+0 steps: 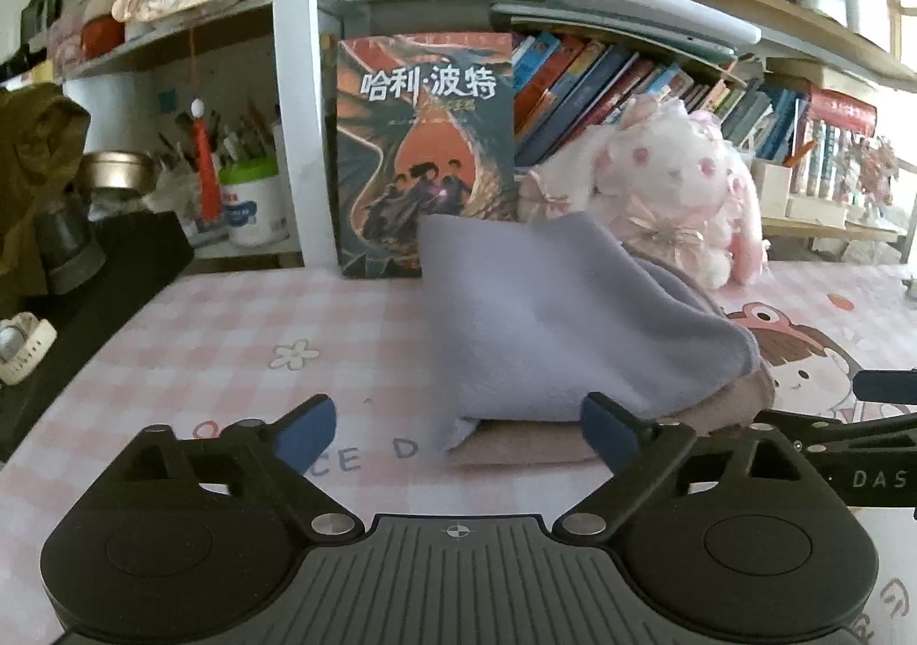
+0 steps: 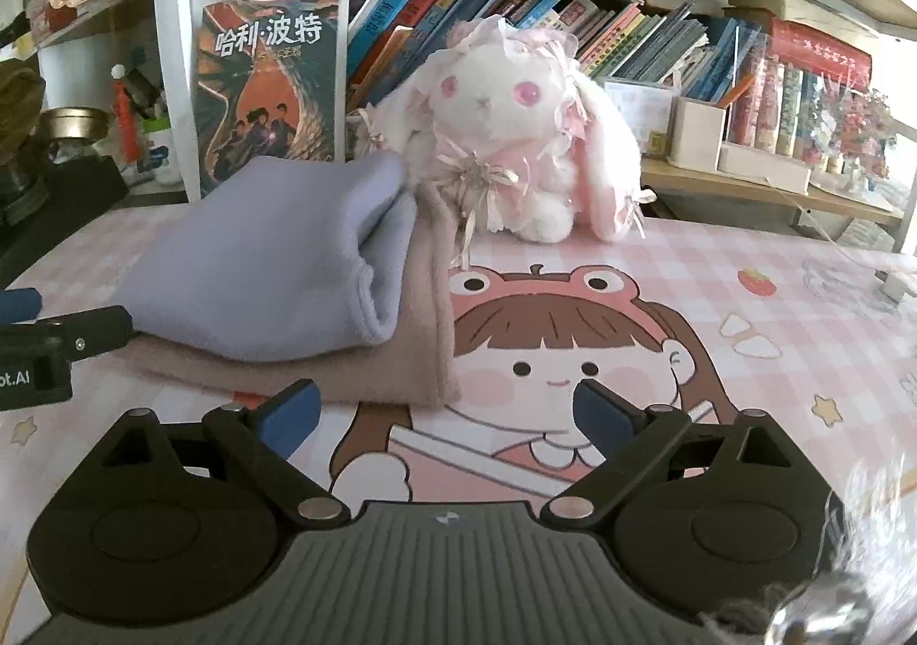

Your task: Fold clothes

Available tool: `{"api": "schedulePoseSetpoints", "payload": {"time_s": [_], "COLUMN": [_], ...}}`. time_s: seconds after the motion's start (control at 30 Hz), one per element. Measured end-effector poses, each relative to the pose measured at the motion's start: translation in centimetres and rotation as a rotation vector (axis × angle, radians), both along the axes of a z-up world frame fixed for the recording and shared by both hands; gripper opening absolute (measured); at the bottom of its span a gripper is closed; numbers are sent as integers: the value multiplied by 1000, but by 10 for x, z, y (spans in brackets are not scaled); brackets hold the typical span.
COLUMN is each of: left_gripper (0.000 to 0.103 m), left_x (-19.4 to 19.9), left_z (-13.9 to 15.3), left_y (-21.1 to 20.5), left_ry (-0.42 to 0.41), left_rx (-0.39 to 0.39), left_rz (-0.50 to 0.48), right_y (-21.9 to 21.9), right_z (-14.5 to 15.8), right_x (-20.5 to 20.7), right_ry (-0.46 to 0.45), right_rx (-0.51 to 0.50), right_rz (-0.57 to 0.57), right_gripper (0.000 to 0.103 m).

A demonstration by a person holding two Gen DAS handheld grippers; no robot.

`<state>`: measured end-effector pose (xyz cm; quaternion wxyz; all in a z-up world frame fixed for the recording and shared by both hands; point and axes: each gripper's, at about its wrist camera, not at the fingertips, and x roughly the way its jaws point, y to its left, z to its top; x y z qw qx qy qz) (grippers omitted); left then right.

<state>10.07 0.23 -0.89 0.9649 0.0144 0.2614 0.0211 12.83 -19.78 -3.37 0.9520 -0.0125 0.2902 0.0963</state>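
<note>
A folded lavender fleece cloth (image 1: 567, 324) lies on top of a folded beige cloth (image 1: 527, 444) on the pink checked desk mat (image 1: 229, 358). My left gripper (image 1: 458, 427) is open and empty, just in front of the stack's near edge. In the right wrist view the lavender cloth (image 2: 269, 267) and the beige cloth (image 2: 395, 376) sit to the left of centre. My right gripper (image 2: 447, 410) is open and empty, at the beige cloth's right corner. Each gripper shows at the edge of the other's view.
A white and pink plush rabbit (image 2: 516, 141) sits behind the stack. A Harry Potter book (image 1: 424, 146) stands against the shelf post. Shelves of books (image 2: 630, 32) line the back. A black box (image 1: 86, 301) stands at the left.
</note>
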Motion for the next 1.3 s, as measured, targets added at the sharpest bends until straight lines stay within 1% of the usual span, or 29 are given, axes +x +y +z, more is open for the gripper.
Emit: {"api": "schedulePoseSetpoints", "payload": {"time_s": [0.17, 0.5, 0.63, 0.73, 1.0, 1.3], "left_gripper": [96, 97, 97, 100, 100, 100], "left_x": [-9, -22, -26, -27, -29, -31], "left_z": [0, -3, -4, -5, -4, -5], "left_y": [-3, -3, -3, -4, -3, -6], "left_ry": [10, 35, 42, 42, 50, 58], "left_rx": [-8, 0, -6, -1, -17, -15], "left_rz": [-24, -25, -35, -42, -46, -62], "right_y": [2, 2, 5, 8, 11, 9], "right_z": [2, 8, 9, 9, 10, 12], "right_x": [-13, -30, -33, -34, -36, -41], "right_ry": [-6, 0, 3, 2, 6, 9], "right_rx": [-5, -9, -14, -16, -28, -21], "right_rz": [-1, -12, -8, -2, 0, -21], "right_gripper": [96, 97, 97, 97, 97, 97]}}
